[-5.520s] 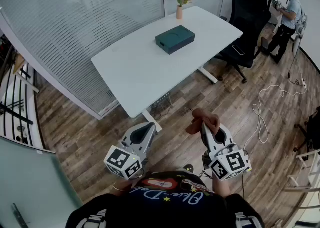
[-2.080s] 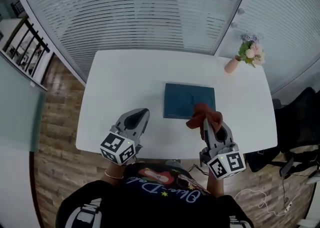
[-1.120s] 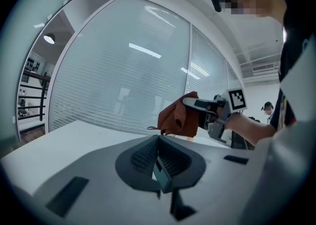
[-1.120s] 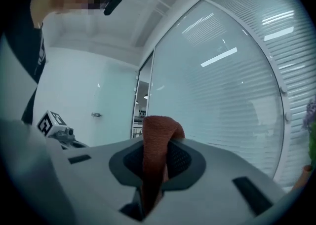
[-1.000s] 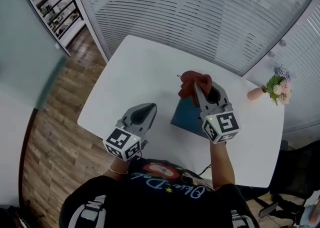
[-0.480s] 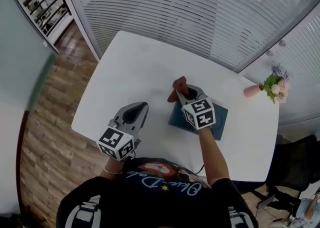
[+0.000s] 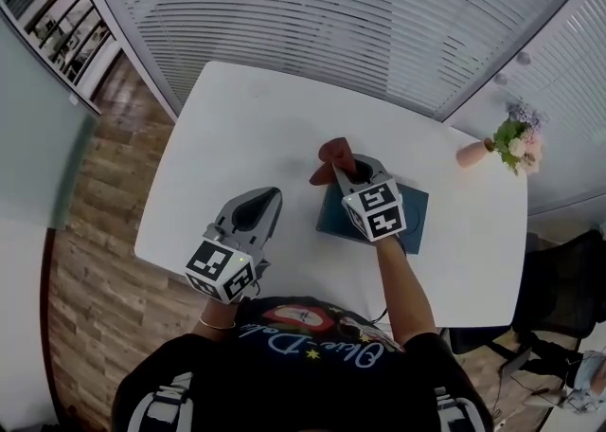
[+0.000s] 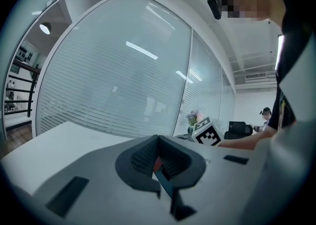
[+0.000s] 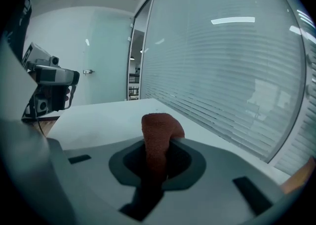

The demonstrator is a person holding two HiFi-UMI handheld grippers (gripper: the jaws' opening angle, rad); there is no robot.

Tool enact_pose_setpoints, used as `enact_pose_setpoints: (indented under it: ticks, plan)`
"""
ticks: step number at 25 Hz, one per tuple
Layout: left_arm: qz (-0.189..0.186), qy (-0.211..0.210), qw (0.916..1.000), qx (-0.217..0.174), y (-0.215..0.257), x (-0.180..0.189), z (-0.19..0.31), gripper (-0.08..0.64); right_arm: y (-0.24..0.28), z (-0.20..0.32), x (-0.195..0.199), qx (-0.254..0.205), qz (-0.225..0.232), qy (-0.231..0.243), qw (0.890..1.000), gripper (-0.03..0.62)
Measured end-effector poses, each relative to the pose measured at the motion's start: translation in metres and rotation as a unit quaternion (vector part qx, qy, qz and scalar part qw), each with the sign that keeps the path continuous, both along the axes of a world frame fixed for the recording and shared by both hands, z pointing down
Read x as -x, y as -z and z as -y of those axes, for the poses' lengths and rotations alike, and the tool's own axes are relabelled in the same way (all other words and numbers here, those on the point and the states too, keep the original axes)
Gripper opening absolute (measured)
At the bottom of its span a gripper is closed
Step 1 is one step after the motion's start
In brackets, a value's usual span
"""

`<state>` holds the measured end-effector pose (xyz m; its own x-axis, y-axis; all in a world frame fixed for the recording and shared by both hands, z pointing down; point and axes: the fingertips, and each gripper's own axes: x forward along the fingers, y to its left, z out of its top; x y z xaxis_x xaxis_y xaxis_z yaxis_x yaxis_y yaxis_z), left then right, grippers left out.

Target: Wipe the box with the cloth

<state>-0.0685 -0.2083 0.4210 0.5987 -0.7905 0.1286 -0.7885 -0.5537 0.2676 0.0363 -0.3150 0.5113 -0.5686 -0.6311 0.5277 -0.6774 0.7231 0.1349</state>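
A dark teal flat box (image 7: 413,213) lies on the white table (image 7: 256,127), largely hidden under my right gripper (image 7: 345,167). That gripper is shut on a rust-red cloth (image 7: 330,157), which bunches up past its tips over the box's left edge; the same cloth (image 9: 158,135) rises between the jaws in the right gripper view. My left gripper (image 7: 256,211) hovers over the table's near left part, left of the box, its jaws shut and empty (image 8: 157,161).
A pink vase with flowers (image 7: 500,141) stands at the table's far right. Frosted glass walls with blinds (image 7: 312,13) run behind the table. Wooden floor (image 7: 90,193) lies to the left, and a black office chair (image 7: 568,279) stands to the right.
Over the sequence the person walked to the table. In the last second my right gripper dropped with the cloth onto the box's left side; the left gripper stayed beside it.
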Motion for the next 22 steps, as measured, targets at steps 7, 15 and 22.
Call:
enact_pose_setpoints:
  ticks: [7,15,22]
  plan:
    - [0.005,-0.004,1.0,-0.008,0.006,-0.004,-0.003,0.005,0.001,0.001,-0.027,-0.005,0.0,-0.038,0.999,0.046]
    - [0.007,-0.011,0.9999,-0.009,0.007,-0.017,-0.008,0.005,0.0,-0.003,-0.05,-0.017,-0.039,-0.038,0.998,0.046]
    - [0.007,-0.011,0.9998,-0.013,0.01,-0.021,-0.012,0.005,-0.004,-0.008,-0.084,-0.034,-0.11,-0.058,0.992,0.046]
